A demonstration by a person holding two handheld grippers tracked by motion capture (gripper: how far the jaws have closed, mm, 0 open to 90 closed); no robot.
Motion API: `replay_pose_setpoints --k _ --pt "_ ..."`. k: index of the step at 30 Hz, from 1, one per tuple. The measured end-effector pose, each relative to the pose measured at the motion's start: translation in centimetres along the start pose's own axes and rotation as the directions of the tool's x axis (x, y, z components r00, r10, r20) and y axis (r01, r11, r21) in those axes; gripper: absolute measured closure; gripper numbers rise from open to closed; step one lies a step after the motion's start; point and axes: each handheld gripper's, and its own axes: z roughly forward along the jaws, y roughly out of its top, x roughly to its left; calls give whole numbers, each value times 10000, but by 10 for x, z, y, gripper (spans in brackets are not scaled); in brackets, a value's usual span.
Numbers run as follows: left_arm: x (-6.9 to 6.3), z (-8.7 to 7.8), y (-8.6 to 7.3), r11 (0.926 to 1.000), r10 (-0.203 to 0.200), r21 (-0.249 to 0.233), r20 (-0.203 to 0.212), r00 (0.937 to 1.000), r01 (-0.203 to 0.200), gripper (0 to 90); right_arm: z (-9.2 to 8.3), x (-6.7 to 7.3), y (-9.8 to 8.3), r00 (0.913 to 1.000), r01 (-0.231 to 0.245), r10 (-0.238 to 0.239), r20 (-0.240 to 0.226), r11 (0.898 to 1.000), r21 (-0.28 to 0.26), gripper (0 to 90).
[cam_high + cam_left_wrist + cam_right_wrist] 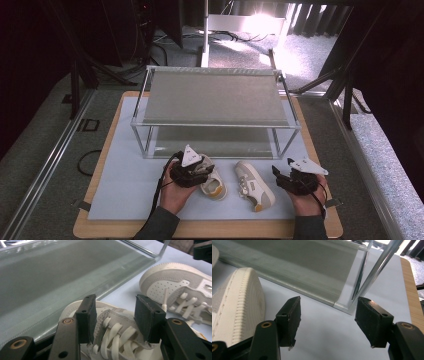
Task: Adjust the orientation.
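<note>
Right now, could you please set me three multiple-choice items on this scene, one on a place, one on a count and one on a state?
1. Where is the left gripper?
A. Over the laces of one shoe
B. On the rack's top shelf
C. Off the table

2. How many shoes lie on the mat?
A. One
B. Two
C. Four

3. How do the right gripper's jaws stand?
A. Shut on a shoe
B. Shut on a rack post
C. Open, holding nothing

Answers: 1 A, the left gripper view has its jaws either side of the left shoe's laces. 2 B, that shoe and the right shoe lie before the rack. 3 C, the right gripper shows bare white mat between its jaws.
</note>
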Motion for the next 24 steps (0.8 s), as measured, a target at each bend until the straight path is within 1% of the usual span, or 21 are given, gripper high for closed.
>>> replay_pose_setpoints --k 3,6,9,11,13,15,17,18,19,21,23,24 --pt "-1 5 3 9999 57 113 -25 10000 -56 510 -1 0 0 10000 -13 13 3 10000 4 370" --pt "-1 10 5 9998 17 197 -41 10000 -16 510 -1 0 0 10000 -18 18 10 10000 -3 370" --pt "-2 13 5 9996 -190 189 -103 9998 192 507 -1 0 0 10000 21 -21 16 10000 -24 370" --pt "-2 12 6 9996 -266 119 -185 9995 269 480 -1 -1 0 10000 24 -23 10 10000 -23 370" --pt "-3 9 6 9994 -343 -59 -297 9990 342 432 -1 0 0 10000 21 -21 15 10000 -16 370" --pt "-6 4 6 9992 -335 -214 -262 9991 329 389 -2 0 0 10000 31 -31 17 10000 -22 369" --pt "-9 1 5 9994 -236 -256 -262 9994 229 363 -2 0 0 10000 47 -47 26 10000 -26 369" --pt "-11 1 4 9997 -152 -196 -291 9995 146 345 -2 0 0 10000 34 -34 19 10000 -21 369" --pt "-14 0 3 9999 5 -151 -383 9993 -11 336 -2 0 0 10000 44 -44 11 10000 -28 369" --pt "-18 0 -1 9998 177 -21 -507 9986 -178 314 -2 1 0 10000 73 -73 -3 10000 -28 369" --pt "-21 0 -5 9996 245 171 -634 9977 -234 299 -3 3 1 9999 127 -127 -51 9999 -40 369" --pt "-21 1 -7 9995 200 237 -595 9980 -186 293 -4 3 2 9998 168 -169 -85 9998 -52 369"
